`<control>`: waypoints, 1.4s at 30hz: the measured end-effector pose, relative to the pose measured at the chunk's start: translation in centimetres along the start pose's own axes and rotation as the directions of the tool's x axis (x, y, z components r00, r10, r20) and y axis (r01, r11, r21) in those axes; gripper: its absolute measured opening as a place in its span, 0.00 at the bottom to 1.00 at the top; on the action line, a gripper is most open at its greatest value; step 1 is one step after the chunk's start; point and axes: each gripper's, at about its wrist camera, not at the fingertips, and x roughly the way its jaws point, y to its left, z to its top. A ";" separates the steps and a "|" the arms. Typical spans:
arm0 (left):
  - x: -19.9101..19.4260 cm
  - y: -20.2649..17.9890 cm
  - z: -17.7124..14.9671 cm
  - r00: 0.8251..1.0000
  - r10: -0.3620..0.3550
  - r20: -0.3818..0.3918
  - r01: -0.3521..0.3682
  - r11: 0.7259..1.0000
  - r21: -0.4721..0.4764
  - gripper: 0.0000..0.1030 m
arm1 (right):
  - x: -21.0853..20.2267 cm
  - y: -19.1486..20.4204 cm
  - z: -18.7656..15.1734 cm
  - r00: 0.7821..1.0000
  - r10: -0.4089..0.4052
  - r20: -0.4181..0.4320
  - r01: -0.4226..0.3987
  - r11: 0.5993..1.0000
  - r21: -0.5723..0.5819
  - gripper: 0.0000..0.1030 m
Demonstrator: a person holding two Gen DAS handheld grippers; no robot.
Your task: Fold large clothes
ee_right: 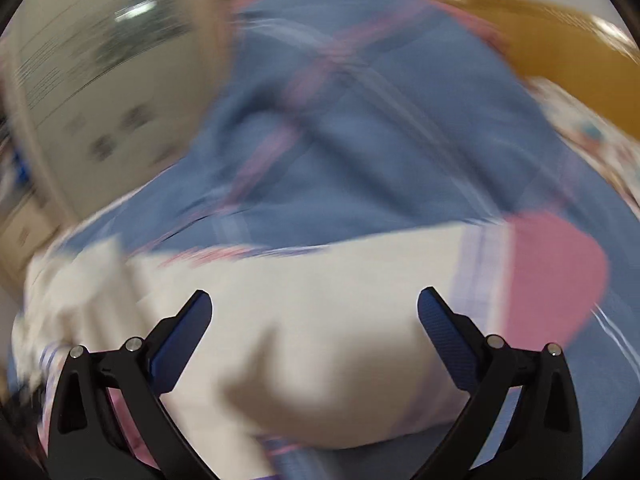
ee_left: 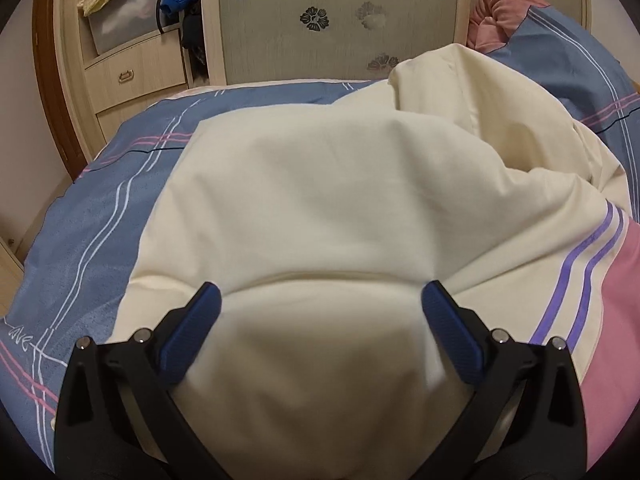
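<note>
A large cream cloth (ee_left: 320, 200) with purple stripes and a pink band at its right edge lies rumpled on a bed. My left gripper (ee_left: 320, 300) is open just above its near part, holding nothing. In the right wrist view, which is motion-blurred, the same cream cloth (ee_right: 320, 300) with its pink band (ee_right: 552, 272) lies below my right gripper (ee_right: 314, 304), which is open and empty.
The bed is covered by a blue sheet (ee_left: 92, 220) with white and pink lines. A headboard with flower prints (ee_left: 332, 20) stands behind. A wooden cabinet with drawers (ee_left: 132, 76) is at the left. A pink pillow (ee_left: 500, 12) lies at the far right.
</note>
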 end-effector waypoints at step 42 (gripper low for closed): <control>-17.5 5.1 3.6 0.879 0.250 0.406 -0.179 0.962 -0.206 0.98 | -18.6 18.7 -8.8 0.620 0.777 0.106 -0.645 0.582 -0.496 0.09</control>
